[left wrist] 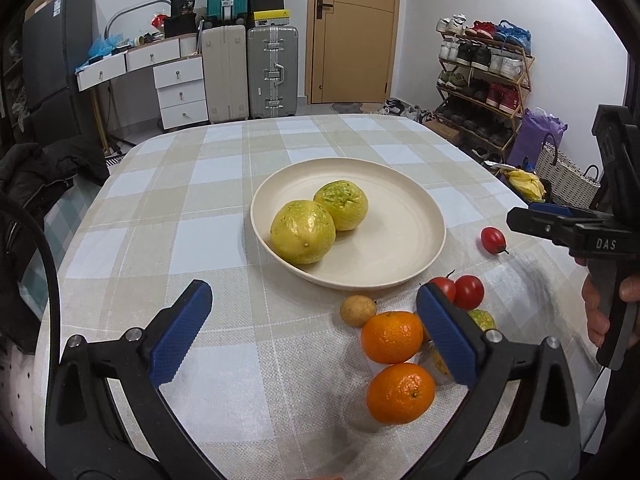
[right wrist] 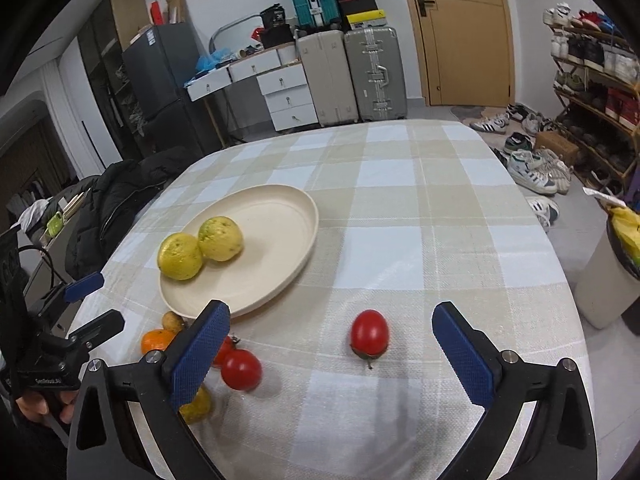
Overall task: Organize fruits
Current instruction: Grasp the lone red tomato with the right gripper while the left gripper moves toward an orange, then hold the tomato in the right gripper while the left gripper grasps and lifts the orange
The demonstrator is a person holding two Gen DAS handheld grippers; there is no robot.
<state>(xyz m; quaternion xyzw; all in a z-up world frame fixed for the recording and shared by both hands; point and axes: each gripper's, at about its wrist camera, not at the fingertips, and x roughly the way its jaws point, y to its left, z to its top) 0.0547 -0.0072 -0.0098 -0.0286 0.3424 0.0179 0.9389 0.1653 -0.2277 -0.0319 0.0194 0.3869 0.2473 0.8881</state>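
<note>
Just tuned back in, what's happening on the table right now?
A person is sorting fruit with two handheld grippers. Two yellow-green fruits already sit in the cream plate. The left gripper and right gripper are both open and empty. Oranges, small red tomatoes and a lone tomato still lie on the checked tablecloth.

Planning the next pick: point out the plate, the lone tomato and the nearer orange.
plate [left wrist: 400,216]: left wrist view, bare inner floor.
lone tomato [right wrist: 369,333]: right wrist view, middle of skin.
nearer orange [left wrist: 401,393]: left wrist view, centre of peel.

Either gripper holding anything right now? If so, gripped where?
Nothing held. Left gripper and right gripper are both open and empty; the two yellow fruits sit on the plate.
</note>
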